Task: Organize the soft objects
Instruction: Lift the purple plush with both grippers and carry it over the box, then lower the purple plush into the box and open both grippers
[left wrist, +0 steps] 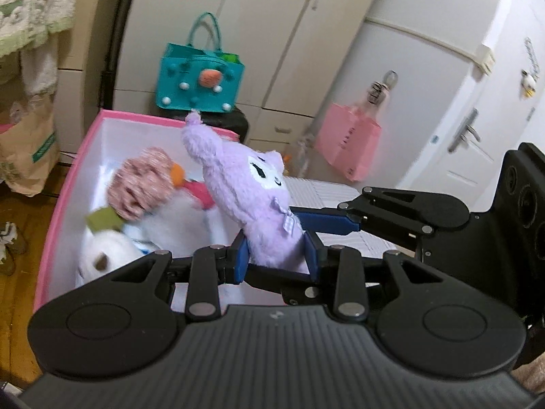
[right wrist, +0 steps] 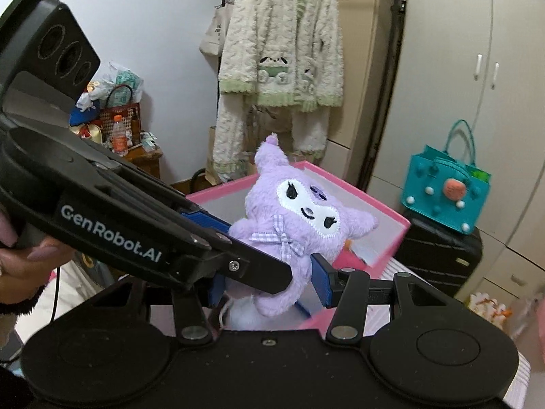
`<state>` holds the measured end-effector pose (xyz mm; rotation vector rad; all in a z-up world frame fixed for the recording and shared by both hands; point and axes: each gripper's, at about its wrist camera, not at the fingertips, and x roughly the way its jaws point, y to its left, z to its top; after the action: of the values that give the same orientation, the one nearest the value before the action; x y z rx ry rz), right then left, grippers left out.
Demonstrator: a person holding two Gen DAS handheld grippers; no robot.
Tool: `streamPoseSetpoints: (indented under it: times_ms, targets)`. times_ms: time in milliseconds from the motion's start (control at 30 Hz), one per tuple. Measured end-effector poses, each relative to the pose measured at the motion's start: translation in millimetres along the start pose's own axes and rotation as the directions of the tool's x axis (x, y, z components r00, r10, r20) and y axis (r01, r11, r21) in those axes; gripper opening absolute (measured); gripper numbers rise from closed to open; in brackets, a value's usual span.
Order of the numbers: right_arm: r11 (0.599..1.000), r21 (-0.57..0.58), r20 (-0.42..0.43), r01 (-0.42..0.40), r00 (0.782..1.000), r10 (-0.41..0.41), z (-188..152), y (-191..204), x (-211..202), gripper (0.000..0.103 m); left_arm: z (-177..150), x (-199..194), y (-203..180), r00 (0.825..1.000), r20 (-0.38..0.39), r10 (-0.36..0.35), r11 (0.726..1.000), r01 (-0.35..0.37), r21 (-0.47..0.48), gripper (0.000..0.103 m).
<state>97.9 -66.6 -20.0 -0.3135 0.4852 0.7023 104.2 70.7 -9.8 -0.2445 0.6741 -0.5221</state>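
My blue pads [left wrist: 315,254] press a lilac plush [left wrist: 245,201] with a white face and gingham bow. The box [left wrist: 58,211] beyond is pink-rimmed and white inside.

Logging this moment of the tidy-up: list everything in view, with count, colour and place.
purple plush: one, lilac, held over the box by both tools
storage box: one, pink rim, white inside, on the floor
plush toys in box: several, white and pink, exact count unclear
felt bag: one, teal, on a black suitcase
paper bag: one, pink, hanging by the door
fleece pyjamas: one set, cream and green, hanging
wardrobe: one, beige, behind
left tool: one, black with blue pads, shut on the plush
right tool: one, black with blue pads, shut on the plush
hand: one, gripping the left tool's handle
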Motion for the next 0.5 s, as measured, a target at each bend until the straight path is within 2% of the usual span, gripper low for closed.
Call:
streamPoseSetpoints:
  times_ms: [233, 500]
  targets:
    - [0.997, 0.019, -0.028, -0.068, 0.997, 0.069, 29.2, -19.1, 51.6, 0.056, 29.6, 17.5, 41.0, 0.997, 0.020, 0.070, 0.996, -0.069, -0.054, 0.033]
    - [0.996, 0.023, -0.133, -0.090, 0.987, 0.092, 42.1, -44.0, 109.6, 0.056, 53.4, 61.2, 84.6, 0.994, -0.039, 0.099, 0.985, -0.104, -0.141, 0.032]
